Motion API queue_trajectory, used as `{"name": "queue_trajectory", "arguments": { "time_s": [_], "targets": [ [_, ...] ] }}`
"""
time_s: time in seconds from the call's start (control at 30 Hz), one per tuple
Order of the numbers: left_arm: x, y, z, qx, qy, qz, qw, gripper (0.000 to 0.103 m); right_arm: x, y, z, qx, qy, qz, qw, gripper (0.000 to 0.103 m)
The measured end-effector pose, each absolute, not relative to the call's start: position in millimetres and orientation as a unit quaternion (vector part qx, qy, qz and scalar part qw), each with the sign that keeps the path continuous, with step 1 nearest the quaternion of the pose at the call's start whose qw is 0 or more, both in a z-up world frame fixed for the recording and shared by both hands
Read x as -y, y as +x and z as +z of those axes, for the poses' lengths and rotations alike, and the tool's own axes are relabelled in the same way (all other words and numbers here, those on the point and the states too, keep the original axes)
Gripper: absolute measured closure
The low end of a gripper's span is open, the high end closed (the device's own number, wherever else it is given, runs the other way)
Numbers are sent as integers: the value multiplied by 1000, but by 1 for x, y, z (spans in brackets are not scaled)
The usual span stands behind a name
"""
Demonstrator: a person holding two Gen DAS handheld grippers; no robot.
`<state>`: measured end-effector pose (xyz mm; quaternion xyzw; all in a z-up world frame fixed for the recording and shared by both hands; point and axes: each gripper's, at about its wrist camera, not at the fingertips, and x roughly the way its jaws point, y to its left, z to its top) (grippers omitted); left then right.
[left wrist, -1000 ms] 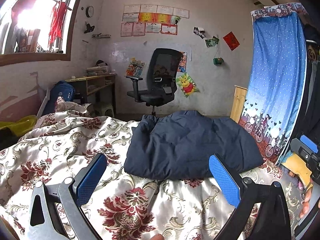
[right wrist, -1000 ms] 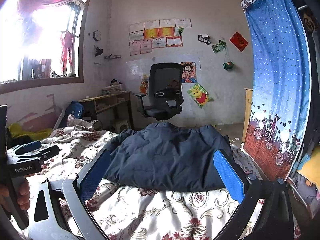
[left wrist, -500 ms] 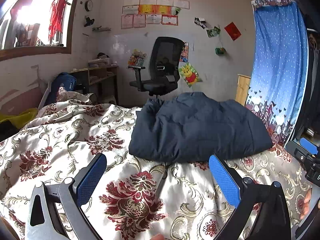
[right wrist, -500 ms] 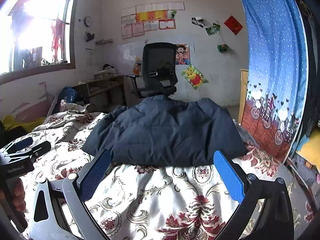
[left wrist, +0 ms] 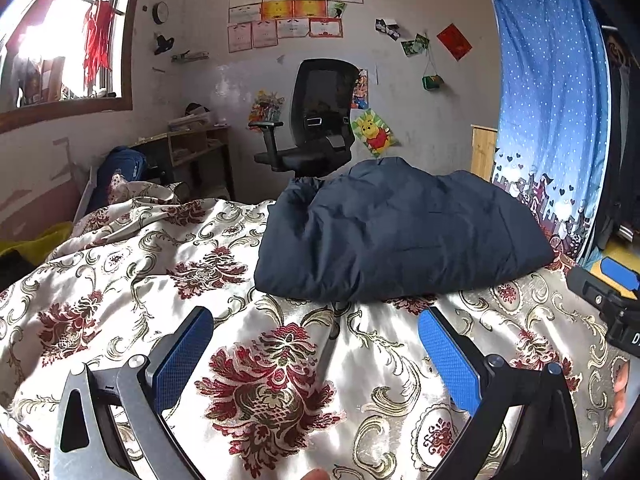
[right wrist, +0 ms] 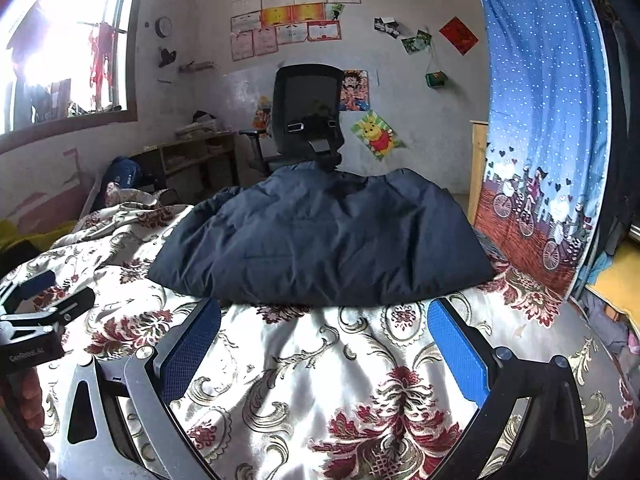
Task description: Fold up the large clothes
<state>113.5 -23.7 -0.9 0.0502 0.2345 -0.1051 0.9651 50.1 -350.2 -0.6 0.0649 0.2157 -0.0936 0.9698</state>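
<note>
Occlusions and cut-offs, both wrist views.

The navy padded jacket (left wrist: 400, 236) hides the office chair's (left wrist: 316, 128) base, and in the right wrist view its seat as well. Text on the wall certificates (right wrist: 296, 20) is too small to read. The window (left wrist: 60, 40) is blown out; the scene outside cannot be made out. The right gripper (left wrist: 612, 292) is cut by the frame's right edge, the left gripper (right wrist: 28, 320) by the left edge. The jacket's far side is out of sight.
</note>
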Motion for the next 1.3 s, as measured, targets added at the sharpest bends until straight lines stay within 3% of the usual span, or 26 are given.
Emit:
{"name": "queue_trajectory", "arguments": {
  "time_s": [1.3],
  "targets": [
    [24,111,2,-231,51,-105,966,0,345,51,0,-217,61,-91,970,2]
  ]
}}
